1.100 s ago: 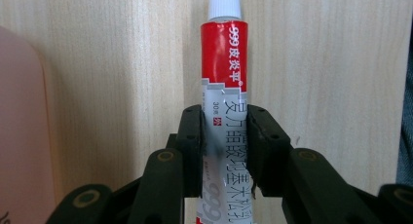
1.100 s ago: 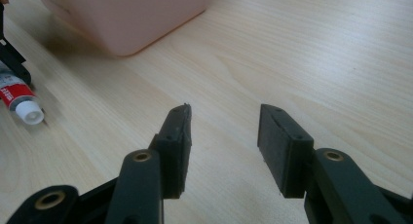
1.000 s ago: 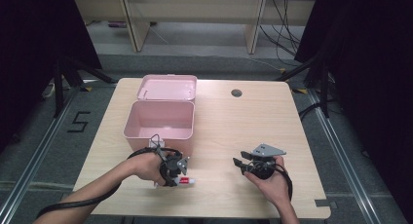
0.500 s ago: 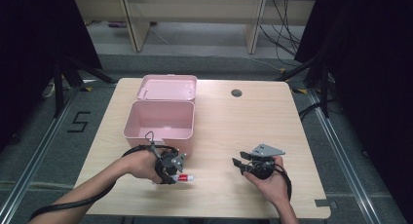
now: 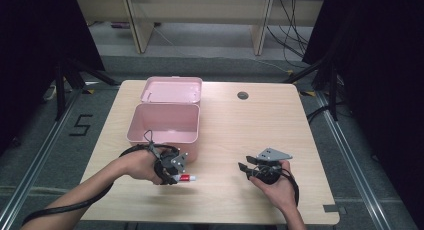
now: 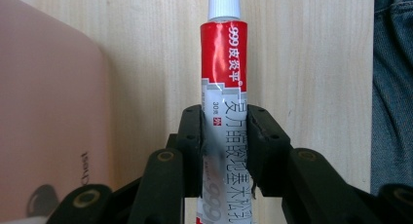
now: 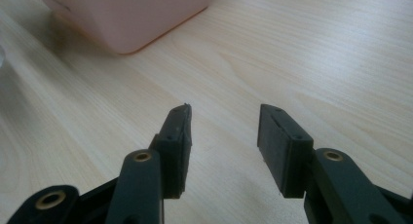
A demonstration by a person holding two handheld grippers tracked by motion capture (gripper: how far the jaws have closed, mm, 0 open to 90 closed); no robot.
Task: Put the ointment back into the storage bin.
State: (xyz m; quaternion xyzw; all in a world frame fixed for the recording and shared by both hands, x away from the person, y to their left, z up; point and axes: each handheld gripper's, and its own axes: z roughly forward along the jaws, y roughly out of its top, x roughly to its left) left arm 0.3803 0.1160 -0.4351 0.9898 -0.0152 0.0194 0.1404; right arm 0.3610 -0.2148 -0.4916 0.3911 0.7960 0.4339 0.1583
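Beside pink box, left hand-held gripper clamping tube (red-white)

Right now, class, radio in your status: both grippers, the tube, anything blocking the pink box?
Left gripper shut on tube. Right gripper open, holding nothing. Pink box open just beyond the tube. Nothing in the way.
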